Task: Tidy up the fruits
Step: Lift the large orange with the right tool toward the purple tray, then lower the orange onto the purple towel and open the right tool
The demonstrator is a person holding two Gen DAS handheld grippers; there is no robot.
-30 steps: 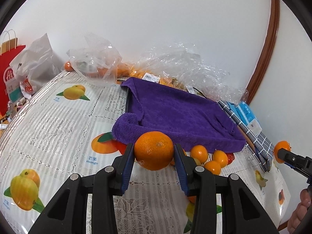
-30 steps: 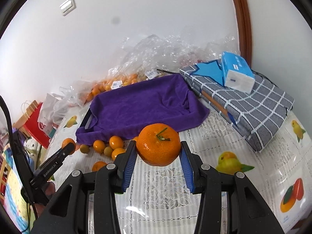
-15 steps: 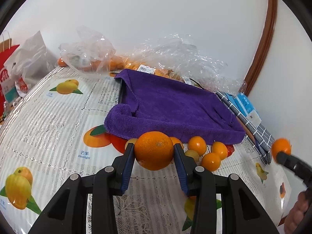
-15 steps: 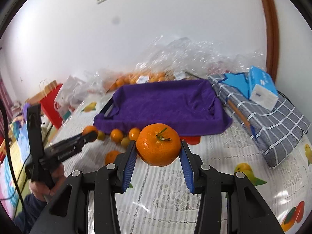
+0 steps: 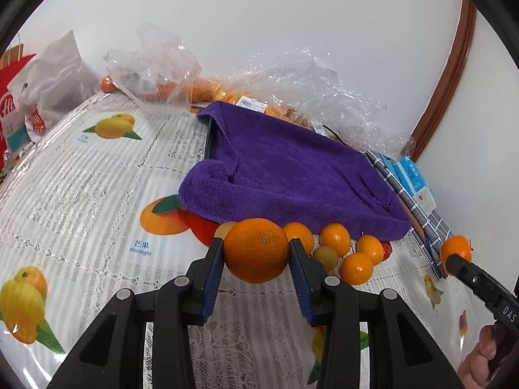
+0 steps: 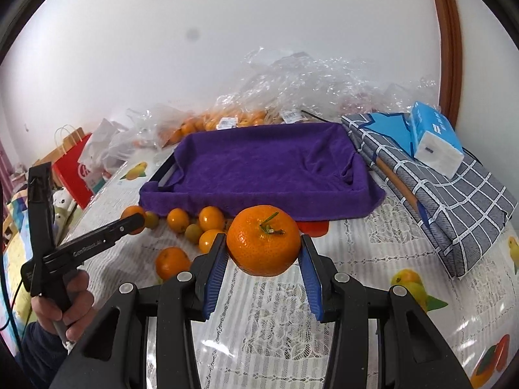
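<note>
Gripping one orange apiece, the left gripper (image 5: 256,253) pinches its orange (image 5: 256,250) and the right gripper (image 6: 263,243) clamps a stemmed orange (image 6: 263,240), both held above the tablecloth (image 6: 353,249). Just beyond lie loose small oranges (image 6: 194,223), then the purple-towel-lined tray (image 6: 269,165), which holds no fruit. This looks like the carry step; next each fruit must clear the tray's near rim before release.

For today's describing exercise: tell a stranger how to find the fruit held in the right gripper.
Start at the purple towel-lined tray in the middle of the table. In front of its near edge, the right gripper clamps an orange above the tablecloth. Unlike the smaller loose fruits to its left, it is big and shows a green stem.
</note>
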